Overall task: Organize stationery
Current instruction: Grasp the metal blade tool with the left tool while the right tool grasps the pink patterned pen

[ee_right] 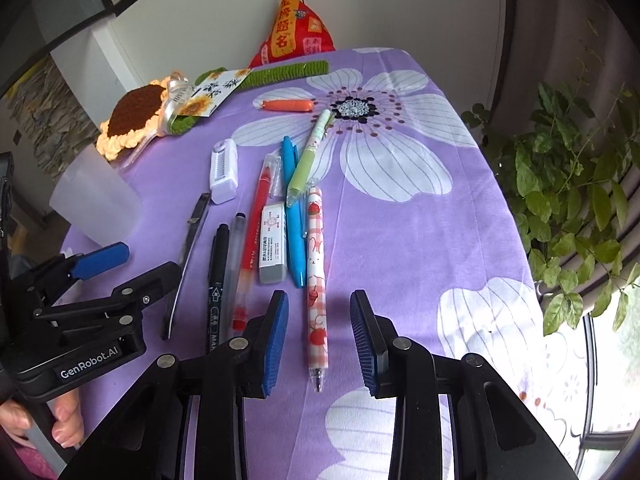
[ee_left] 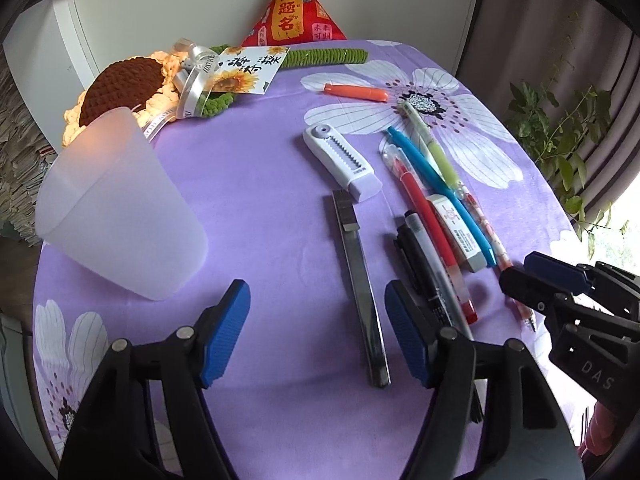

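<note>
Stationery lies on a purple flowered tablecloth (ee_left: 260, 184). A translucent cup (ee_left: 116, 208) stands at the left, also in the right wrist view (ee_right: 96, 200). My left gripper (ee_left: 318, 332) is open, with a metal utility knife (ee_left: 360, 280) lying between its fingers. My right gripper (ee_right: 320, 336) is open and straddles a pink checked pen (ee_right: 316, 280). Beside it lie a blue pen (ee_right: 294, 220), an eraser (ee_right: 273, 244), a red pen (ee_right: 254, 232), a black marker (ee_right: 217, 276), a green pen (ee_right: 310, 160), a white correction tape (ee_right: 224, 172) and an orange marker (ee_right: 286, 105).
A crocheted sunflower (ee_left: 120, 88) with a card and ribbon lies at the back left. A red pyramid pouch (ee_left: 292, 12) stands at the back. A leafy plant (ee_right: 568, 184) hangs past the table's right edge. The right gripper shows in the left wrist view (ee_left: 560, 292).
</note>
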Demonstrator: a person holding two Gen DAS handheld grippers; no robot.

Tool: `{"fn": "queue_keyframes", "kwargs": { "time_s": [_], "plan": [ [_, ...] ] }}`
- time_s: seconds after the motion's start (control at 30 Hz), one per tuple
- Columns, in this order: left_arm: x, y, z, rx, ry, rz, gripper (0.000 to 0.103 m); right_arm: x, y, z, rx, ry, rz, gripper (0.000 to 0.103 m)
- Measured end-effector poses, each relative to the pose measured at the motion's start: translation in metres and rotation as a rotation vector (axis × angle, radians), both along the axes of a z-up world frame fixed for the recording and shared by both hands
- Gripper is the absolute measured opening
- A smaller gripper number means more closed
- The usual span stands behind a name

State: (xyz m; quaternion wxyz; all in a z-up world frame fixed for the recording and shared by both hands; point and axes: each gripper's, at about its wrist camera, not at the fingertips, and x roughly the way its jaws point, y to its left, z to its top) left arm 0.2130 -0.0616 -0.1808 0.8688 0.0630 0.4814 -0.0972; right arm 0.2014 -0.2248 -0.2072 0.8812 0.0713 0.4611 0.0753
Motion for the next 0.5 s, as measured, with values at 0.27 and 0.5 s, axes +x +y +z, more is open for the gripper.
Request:
{"fn": "queue_keyframes", "kwargs": {
  "time_s": [0.27,0.5],
  "plan": [
    [0.019,-0.007,-0.008,0.039,0.003,0.013,0.064,0.013,0.003,-0.004,-0.043,0.003,-0.003,0.035],
    [0.020,-0.006,-0.010,0.000,0.018,0.012,0.042,0.014,0.000,-0.006,-0.083,0.014,-0.011,0.011]
  ]
}}
